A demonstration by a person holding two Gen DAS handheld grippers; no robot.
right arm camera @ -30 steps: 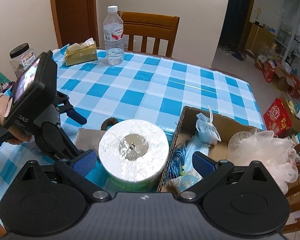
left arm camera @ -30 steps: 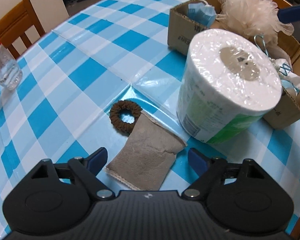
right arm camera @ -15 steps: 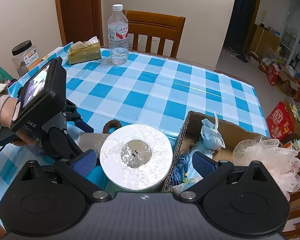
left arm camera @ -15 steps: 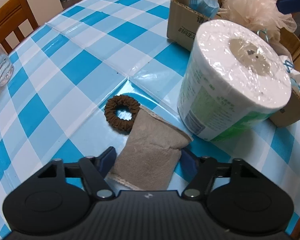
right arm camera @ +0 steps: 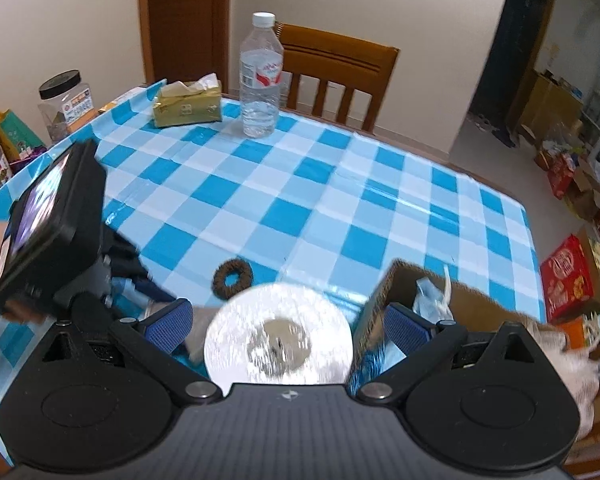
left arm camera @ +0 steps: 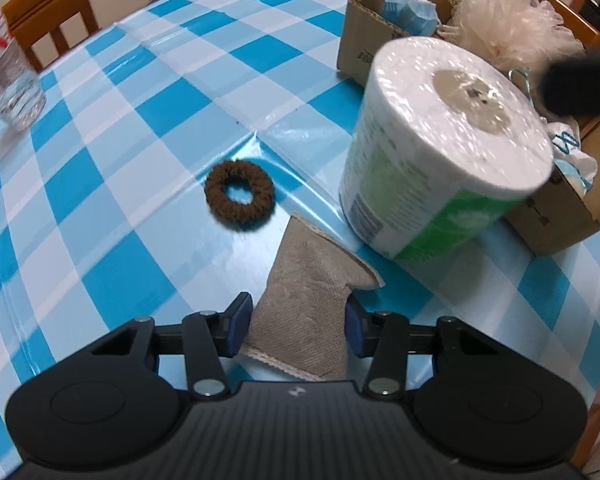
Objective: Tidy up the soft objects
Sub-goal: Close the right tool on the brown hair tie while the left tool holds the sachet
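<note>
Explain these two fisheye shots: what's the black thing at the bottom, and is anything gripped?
No robot here: a person carries a hand-held gripper in each hand, each with a camera looking along its two fingers, so the black body at the bottom is the tool itself.

The left view shows the left hand-held gripper. Its jaws have just been closing and now pinch a grey fabric pouch lying on the checked tablecloth. Beyond it lie a brown scrunchie, a wrapped paper roll and a cardboard box already holding a mesh puff.

The right view shows the right hand-held gripper open above the roll, holding nothing.
</note>
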